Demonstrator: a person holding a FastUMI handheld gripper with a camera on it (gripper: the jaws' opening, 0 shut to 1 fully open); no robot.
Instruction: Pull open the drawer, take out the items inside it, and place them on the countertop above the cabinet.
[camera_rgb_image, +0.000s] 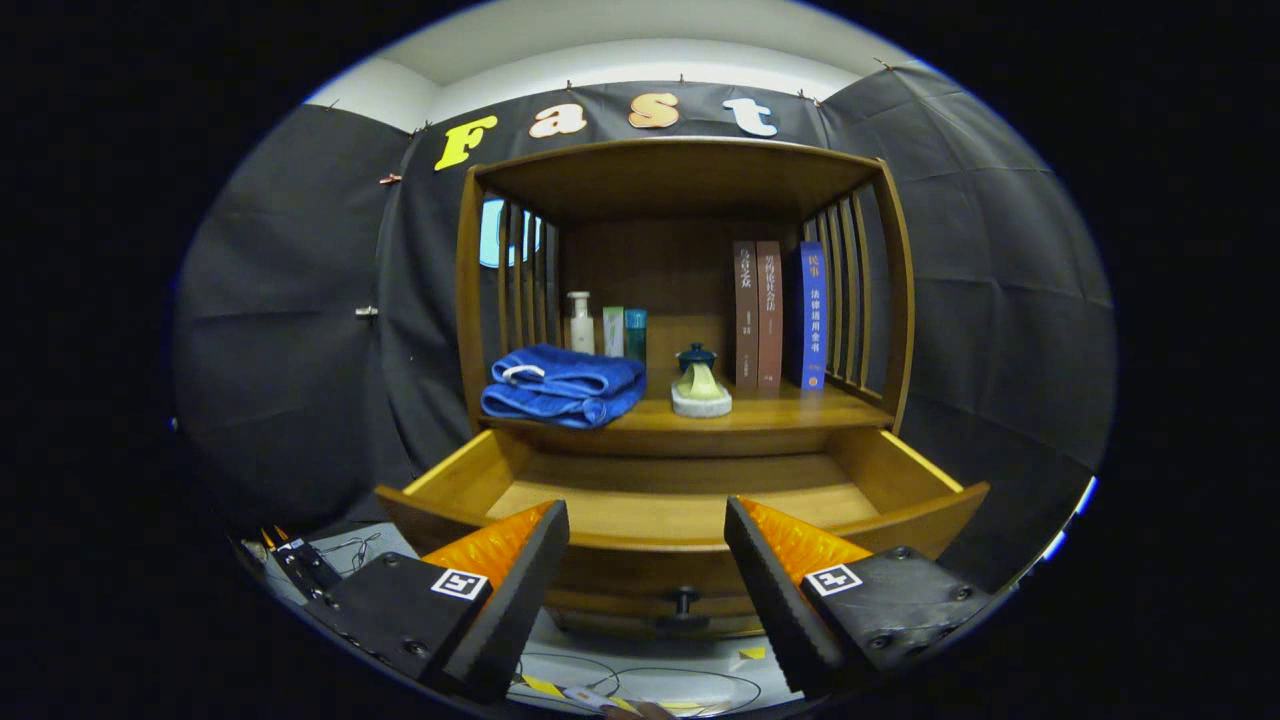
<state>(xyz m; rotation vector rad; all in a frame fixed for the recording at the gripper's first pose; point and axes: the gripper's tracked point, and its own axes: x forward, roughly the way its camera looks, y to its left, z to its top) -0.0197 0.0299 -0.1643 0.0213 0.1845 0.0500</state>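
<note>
— While the gripper (647, 520) hangs in front of the cabinet (683, 300), what are its fingers at?

— Spread wide, with nothing between them. The drawer front and its dark knob (685, 600) show in the gap, a little beyond the tips.

— And the drawer (905, 475) itself?

— Pulled well out, just ahead of the fingers. The part of its wooden floor that I can see is bare; the near strip, behind the front panel, is hidden from here.

— What stands on the countertop (770, 412) above it?

— A folded blue towel (562, 385) lies toward the left, near the front edge. Behind it, against the back, stand a white bottle (581, 322), a pale box (613, 331) and a teal container (636, 333), close together. Around the middle sits a small ornament (700, 382), dark blue on top, on a pale base. To its right three books (779, 315) stand upright, two brown and one blue, next to the slatted side.

— Anything below the cabinet?

— Thin cables (640, 680) trail over the light floor (690, 668), between and under the fingers.
</note>
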